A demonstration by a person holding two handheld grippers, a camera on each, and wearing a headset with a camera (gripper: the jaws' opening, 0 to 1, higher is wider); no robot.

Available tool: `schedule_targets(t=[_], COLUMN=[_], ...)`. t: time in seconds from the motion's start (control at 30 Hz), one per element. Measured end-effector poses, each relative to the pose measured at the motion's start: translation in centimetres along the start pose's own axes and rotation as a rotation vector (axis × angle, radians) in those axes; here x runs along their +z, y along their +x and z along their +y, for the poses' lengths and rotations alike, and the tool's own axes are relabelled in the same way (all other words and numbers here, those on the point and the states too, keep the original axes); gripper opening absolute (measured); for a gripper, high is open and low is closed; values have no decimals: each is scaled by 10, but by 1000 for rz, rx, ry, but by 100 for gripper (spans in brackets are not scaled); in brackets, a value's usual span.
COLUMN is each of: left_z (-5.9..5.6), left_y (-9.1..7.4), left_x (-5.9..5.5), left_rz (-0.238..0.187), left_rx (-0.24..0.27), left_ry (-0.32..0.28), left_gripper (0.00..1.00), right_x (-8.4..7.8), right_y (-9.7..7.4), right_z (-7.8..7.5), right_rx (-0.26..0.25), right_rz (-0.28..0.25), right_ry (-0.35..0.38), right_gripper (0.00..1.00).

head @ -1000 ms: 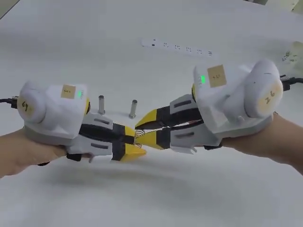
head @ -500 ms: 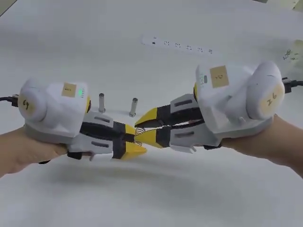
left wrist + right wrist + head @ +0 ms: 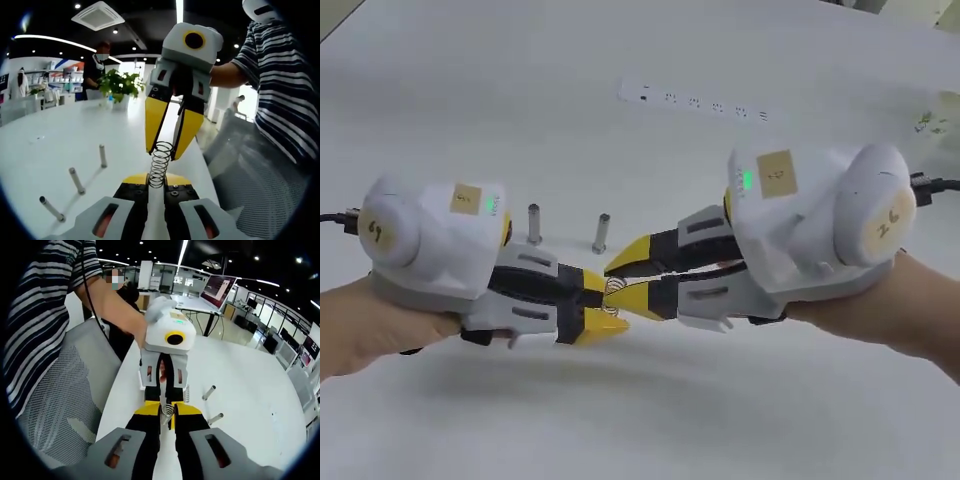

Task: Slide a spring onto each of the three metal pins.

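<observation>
A small metal spring (image 3: 614, 287) hangs above the white table between two yellow-tipped grippers that meet tip to tip. My left gripper (image 3: 607, 301) comes in from the left, shut on one end of the spring (image 3: 160, 164). My right gripper (image 3: 618, 283) comes in from the right, and its jaws close around the other end of the spring (image 3: 168, 412). Two bare metal pins (image 3: 533, 222) (image 3: 601, 231) stand upright just behind the tips. The left gripper view has three pins (image 3: 102, 156) (image 3: 76, 180) (image 3: 51, 208) in a row, all bare.
A white power strip (image 3: 705, 100) lies at the far side of the table (image 3: 650, 400). The table's near edge and a grey mesh chair (image 3: 250, 175) are close behind the grippers. Other people stand far off in the room.
Both grippers stay tip to tip on the spring. They have only drifted slightly, and the camera has shifted a little.
</observation>
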State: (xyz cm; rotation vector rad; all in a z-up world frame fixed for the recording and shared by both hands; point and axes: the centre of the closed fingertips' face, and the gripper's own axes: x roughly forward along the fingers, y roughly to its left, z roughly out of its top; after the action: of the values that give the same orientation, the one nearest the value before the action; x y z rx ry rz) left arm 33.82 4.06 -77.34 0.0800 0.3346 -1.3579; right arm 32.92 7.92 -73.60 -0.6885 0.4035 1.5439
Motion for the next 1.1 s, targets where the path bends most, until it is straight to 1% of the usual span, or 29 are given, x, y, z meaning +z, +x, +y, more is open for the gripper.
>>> schedule_targets(t=[0.2,0.27,0.53,1.1], left_z=[0,1,2,3], left_y=[0,0,0,0], left_x=[0,1,2,3], left_rz=[3,-1,-1,-5], left_rx=[3,3,9,20], left_ry=[-4,-12,-11,-21], left_gripper=[3,3,3,7], right_x=[0,1,2,2], right_y=[0,0,0,0], right_z=[0,-1,-2,-3], right_rx=[1,0,2,-2], right_rz=[4,2,6,11], right_ry=[-1,-1,-4,-5], right_gripper=[7,7,7,7])
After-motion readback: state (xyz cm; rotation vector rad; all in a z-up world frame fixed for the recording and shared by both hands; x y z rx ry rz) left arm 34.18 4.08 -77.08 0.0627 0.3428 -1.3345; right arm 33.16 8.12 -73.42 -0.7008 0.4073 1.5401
